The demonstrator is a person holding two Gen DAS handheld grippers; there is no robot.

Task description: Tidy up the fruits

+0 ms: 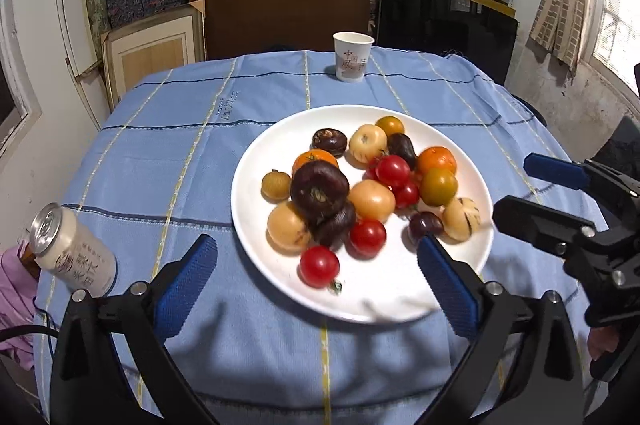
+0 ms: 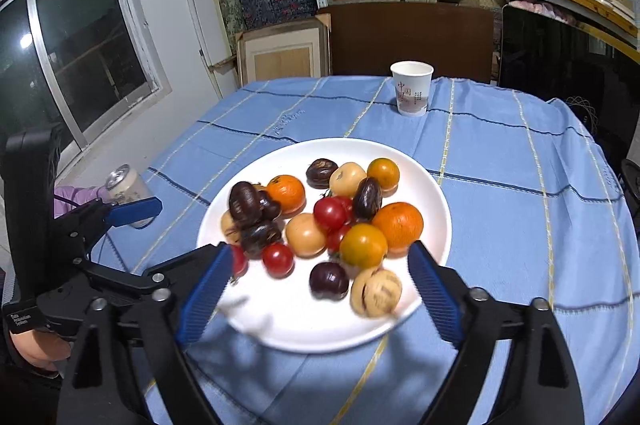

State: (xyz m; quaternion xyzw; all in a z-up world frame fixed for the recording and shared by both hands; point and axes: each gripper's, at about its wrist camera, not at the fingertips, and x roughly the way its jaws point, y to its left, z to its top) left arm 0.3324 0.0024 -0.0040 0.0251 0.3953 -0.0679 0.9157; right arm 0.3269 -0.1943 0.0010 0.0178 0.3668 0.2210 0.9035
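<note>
A white plate (image 1: 272, 145) (image 2: 424, 177) on the blue checked tablecloth holds several mixed fruits: red cherry tomatoes (image 1: 319, 266) (image 2: 277, 258), oranges (image 1: 437, 159) (image 2: 398, 225), dark purple fruits (image 1: 319, 188) (image 2: 245, 199), pale yellow fruits (image 1: 372, 199) (image 2: 305, 234) and a striped pale fruit (image 1: 461, 218) (image 2: 376, 292). My left gripper (image 1: 316, 267) is open and empty, hovering over the plate's near edge. My right gripper (image 2: 320, 283) is open and empty over the plate's near side; it also shows in the left wrist view (image 1: 532, 193).
A paper cup (image 1: 353, 56) (image 2: 412, 87) stands at the table's far side. A drink can (image 1: 72, 251) (image 2: 128, 191) stands at the left edge by purple cloth (image 1: 12, 289). Shelves with boxes and a dark board (image 1: 280, 17) lie behind.
</note>
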